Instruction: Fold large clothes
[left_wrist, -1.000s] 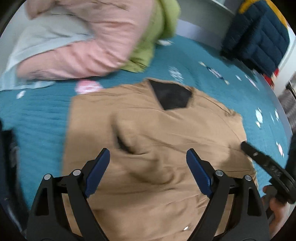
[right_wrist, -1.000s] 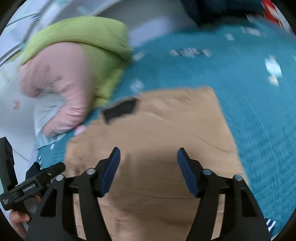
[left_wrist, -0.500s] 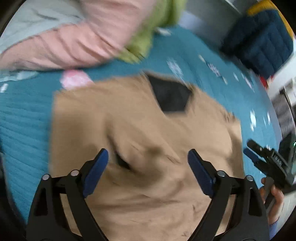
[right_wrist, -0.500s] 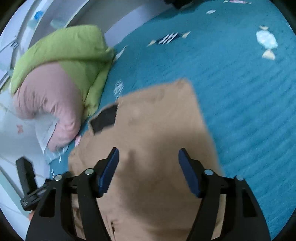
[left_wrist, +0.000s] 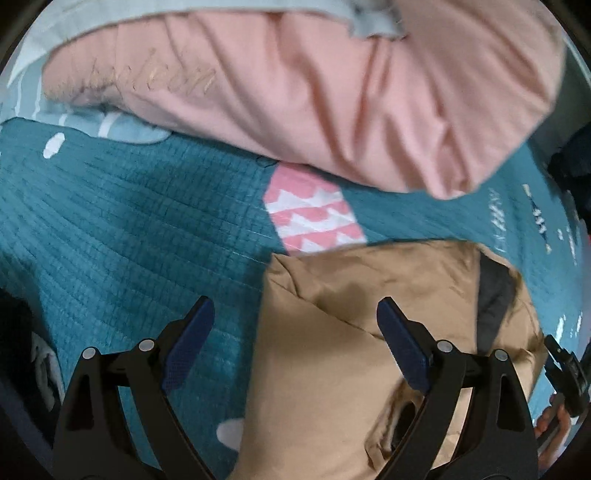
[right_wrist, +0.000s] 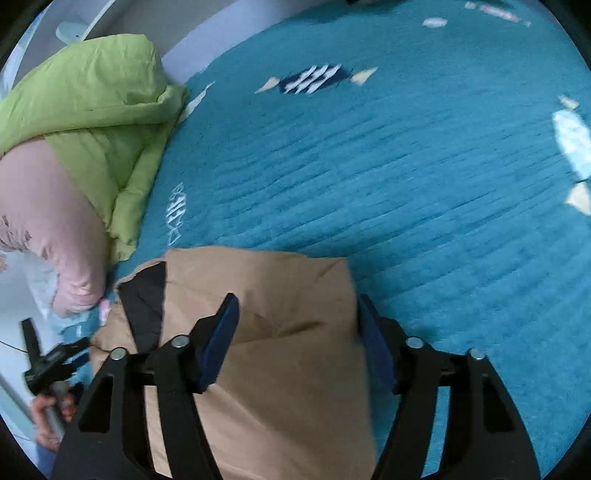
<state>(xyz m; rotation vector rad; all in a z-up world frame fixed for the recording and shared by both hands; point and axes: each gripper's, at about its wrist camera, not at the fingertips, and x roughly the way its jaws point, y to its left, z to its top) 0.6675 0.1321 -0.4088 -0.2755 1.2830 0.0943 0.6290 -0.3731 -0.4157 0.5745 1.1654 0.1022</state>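
Note:
A tan garment (left_wrist: 351, 332) with a black collar lining (left_wrist: 493, 306) lies folded on the teal bedspread (left_wrist: 129, 229). My left gripper (left_wrist: 295, 328) is open and straddles the garment's left edge near its top left corner, holding nothing. In the right wrist view the same garment (right_wrist: 280, 295) lies below my right gripper (right_wrist: 297, 332), which is open over its top right corner with the right finger at the garment's right edge. The black lining (right_wrist: 144, 299) shows at the left there.
A pink padded coat (left_wrist: 314, 92) lies just beyond the garment, with a green coat (right_wrist: 88, 96) beside it. A pink and white patch (left_wrist: 312, 218) is printed on the bedspread. The bedspread (right_wrist: 406, 166) stretches far to the right.
Both grippers moved outward from the garment's middle: the left to its left edge and closer to the pink coat, the right to its right edge. Both stayed open.

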